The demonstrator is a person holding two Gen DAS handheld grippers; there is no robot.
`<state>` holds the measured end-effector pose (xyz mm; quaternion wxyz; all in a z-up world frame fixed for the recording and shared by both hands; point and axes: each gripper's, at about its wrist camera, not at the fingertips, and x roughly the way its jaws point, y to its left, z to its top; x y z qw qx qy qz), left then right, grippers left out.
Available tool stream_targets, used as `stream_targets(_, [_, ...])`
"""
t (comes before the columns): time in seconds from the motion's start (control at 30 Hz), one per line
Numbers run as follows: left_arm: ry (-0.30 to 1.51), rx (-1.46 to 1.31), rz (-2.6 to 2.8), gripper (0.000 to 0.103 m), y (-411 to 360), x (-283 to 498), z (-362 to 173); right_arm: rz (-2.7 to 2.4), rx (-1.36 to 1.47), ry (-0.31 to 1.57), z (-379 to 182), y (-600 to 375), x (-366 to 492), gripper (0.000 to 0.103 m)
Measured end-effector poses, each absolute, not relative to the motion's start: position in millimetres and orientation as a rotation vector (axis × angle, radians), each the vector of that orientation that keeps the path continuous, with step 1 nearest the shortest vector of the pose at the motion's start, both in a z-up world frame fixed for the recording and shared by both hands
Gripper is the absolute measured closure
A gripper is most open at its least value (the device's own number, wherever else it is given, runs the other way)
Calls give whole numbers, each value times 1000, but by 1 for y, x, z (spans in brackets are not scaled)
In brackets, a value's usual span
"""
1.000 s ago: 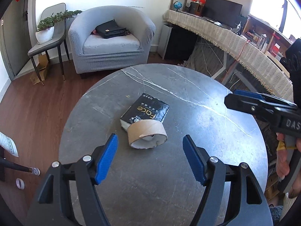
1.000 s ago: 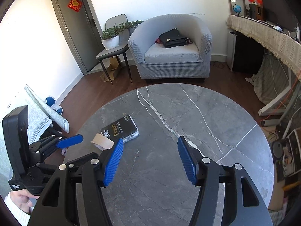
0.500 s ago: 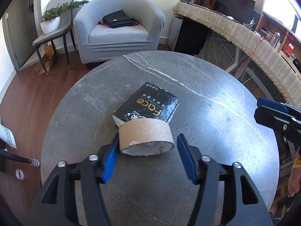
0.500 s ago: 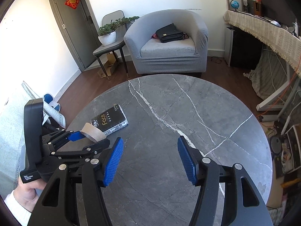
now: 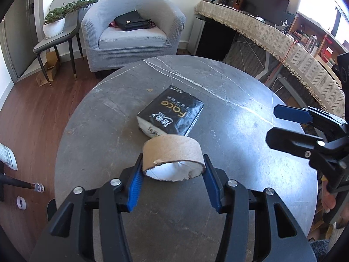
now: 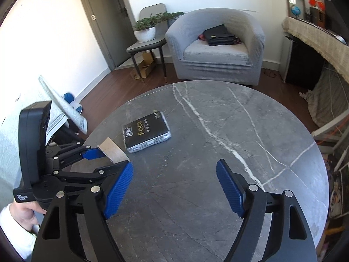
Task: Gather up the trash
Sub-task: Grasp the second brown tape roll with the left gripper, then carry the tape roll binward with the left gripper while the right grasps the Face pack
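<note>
My left gripper (image 5: 173, 168) is shut on a brown cardboard tape core (image 5: 173, 152), its blue pads pressed against both sides, held just above the round grey marble table (image 5: 229, 174). A black tissue pack marked "Face" (image 5: 174, 114) lies on the table just beyond the core. In the right wrist view the pack (image 6: 146, 134) lies left of centre and the core (image 6: 112, 149) sits between the left gripper's fingers (image 6: 93, 152). My right gripper (image 6: 174, 185) is open and empty over the table's near side. It also shows in the left wrist view (image 5: 290, 120).
A grey armchair (image 5: 133, 32) with a black bag (image 5: 133, 23) stands beyond the table. A chair with a potted plant (image 5: 54, 25) is at the far left. A cloth-covered desk (image 5: 272, 35) runs along the right. A small tape ring (image 5: 21, 203) lies on the wood floor.
My left gripper moved forward around the cardboard core and closed on it. The right gripper stayed open and shifted little.
</note>
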<state>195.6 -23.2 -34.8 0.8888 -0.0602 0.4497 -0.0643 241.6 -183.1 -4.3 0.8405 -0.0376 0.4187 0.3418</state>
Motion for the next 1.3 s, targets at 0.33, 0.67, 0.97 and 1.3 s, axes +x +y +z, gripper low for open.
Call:
stream_targets(0.33, [896,-154,-86,49,12,173,-19,838,-200,862,-9,-140,235,17])
stream_targets(0.67, [889,-170,-105,49,32,158,-16,838,-234,885,-22,-106,255,8])
stream_targets(0.97, [878,-191,-110,49,57,148,-12,786,-319,892,-33,-75,266,8])
stream_targets(1.3, [871,-213,-99,49,85,135,-10,733,-391,899,-41,-50,267,29])
